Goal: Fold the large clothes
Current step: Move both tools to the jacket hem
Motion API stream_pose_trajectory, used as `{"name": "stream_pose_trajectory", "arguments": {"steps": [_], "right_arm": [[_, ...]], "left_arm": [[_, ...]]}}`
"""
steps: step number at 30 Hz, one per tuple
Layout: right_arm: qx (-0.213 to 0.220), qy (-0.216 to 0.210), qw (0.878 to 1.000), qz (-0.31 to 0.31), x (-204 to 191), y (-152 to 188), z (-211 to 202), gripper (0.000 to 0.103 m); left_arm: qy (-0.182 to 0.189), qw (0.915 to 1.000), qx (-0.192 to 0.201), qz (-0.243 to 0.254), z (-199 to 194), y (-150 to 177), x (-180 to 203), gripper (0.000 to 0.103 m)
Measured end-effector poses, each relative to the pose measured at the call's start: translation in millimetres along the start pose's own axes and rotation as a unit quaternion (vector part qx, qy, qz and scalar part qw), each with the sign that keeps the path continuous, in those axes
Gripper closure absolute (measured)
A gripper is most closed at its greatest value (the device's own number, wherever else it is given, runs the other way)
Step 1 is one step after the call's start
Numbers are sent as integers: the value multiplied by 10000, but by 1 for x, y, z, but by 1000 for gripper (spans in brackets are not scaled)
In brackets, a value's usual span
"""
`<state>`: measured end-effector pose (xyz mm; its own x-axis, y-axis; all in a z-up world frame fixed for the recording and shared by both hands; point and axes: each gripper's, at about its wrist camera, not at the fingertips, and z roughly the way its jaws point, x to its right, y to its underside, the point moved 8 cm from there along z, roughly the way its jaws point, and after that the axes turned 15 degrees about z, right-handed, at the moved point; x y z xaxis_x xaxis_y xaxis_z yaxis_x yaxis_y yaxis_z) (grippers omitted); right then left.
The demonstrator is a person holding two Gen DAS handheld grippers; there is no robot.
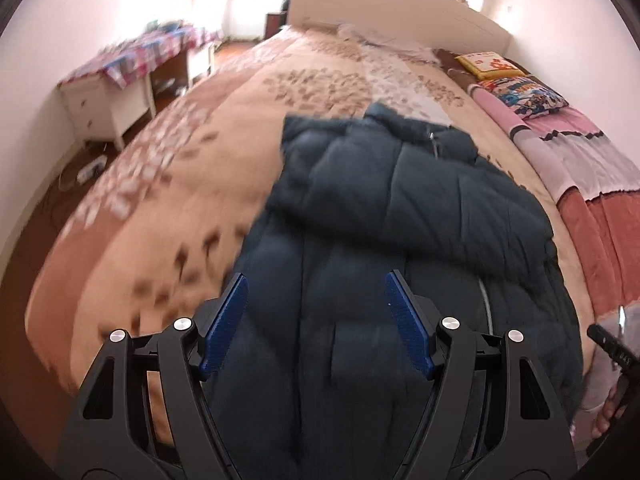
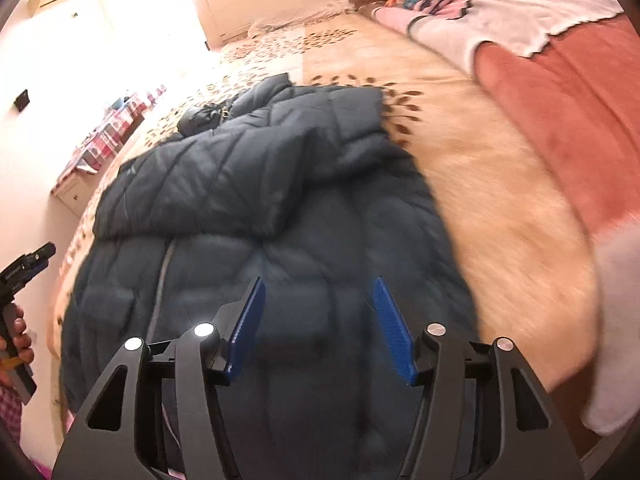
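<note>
We are holding the left tool [image 1: 316, 320] tilted down over the near hem of the dark blue padded jacket [image 1: 384, 216], its blue pads spread, pinching nothing. Our right tool [image 2: 320, 328] is angling down likewise, pads apart and empty. The jacket is lying on the bed [image 1: 224, 128], sleeves folded across its chest, collar toward twelve o'clock.

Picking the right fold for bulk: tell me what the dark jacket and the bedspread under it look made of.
Dark jacket: apparently padded synthetic shell, smooth with slight sheen; stitched quilting lines and puffy panels show. Bedspread: looks like soft matte plush or fleece, leaf-printed; blur leaves the weave unclear.
</note>
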<state>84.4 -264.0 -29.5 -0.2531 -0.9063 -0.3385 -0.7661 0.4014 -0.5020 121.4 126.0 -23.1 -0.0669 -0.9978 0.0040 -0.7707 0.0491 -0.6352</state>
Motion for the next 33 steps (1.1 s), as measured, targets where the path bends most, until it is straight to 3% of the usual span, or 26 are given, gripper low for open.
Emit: {"name": "stream_pose_trajectory", "arguments": {"steps": [5,11,17,27,31,33], "right_arm": [[-73,77,9996,257,37,38,-30,45],[-258,161,9990,339,54,72,-36,45],[-241,63,9983,536,61,82,-43,45],[-225,-85,9975,665,63,91,-53,38],[-274,-84,9975,646,63,94,-52,38],[-336,-75,9975,621,65,94,-50,38]], "left_arm": [[-25,9977,-531,-426,-7,58,5,33],[14,9969,-745,-255,-18,89,28,33],[323,9959,-832,-150,-23,103,52,33],[371,9971,-659,-18,-42,104,58,32],[245,9978,-608,-79,-45,102,45,32],[8,9987,-511,-36,-49,99,30,32]]}}
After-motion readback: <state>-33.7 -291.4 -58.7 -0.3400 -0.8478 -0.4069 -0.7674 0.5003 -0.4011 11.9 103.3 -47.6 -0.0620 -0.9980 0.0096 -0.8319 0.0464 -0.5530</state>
